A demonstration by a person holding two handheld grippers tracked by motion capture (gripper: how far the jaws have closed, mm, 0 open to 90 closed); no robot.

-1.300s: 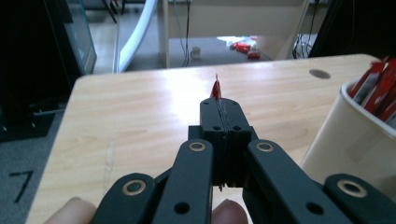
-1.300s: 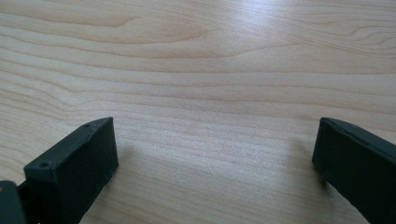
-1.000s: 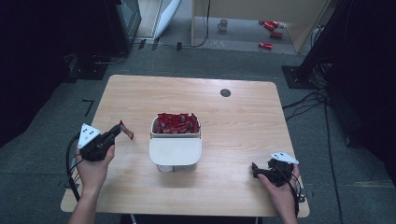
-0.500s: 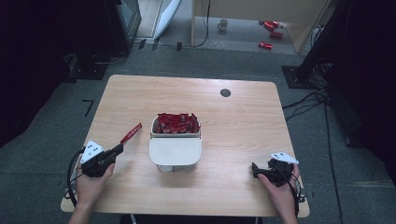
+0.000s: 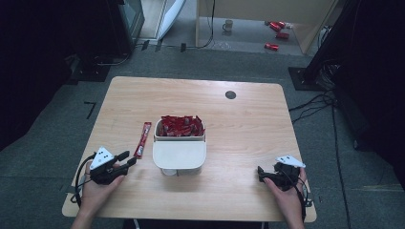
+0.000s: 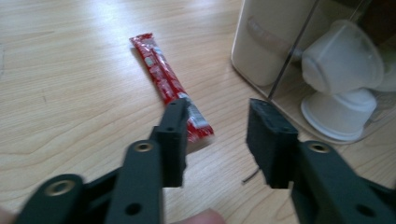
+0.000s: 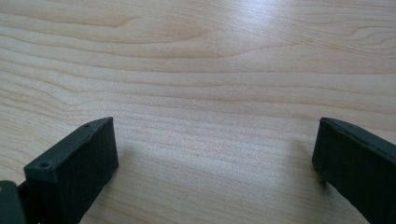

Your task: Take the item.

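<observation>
Left gripper (image 6: 215, 140) fingers spread, empty, glossy flat red sachet (image 6: 170, 86) on woodgrain table (image 7: 201, 70), right gripper (image 7: 215, 154) fingers spread

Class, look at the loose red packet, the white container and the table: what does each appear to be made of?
Packet: probably glossy plastic or foil film, with shiny, slightly creased, printed skin. Container: seemingly smooth matt cream plastic, with a clear panel in the left gripper view. Table: pale wood or wood-look laminate, showing grain lines and soft sheen.
</observation>
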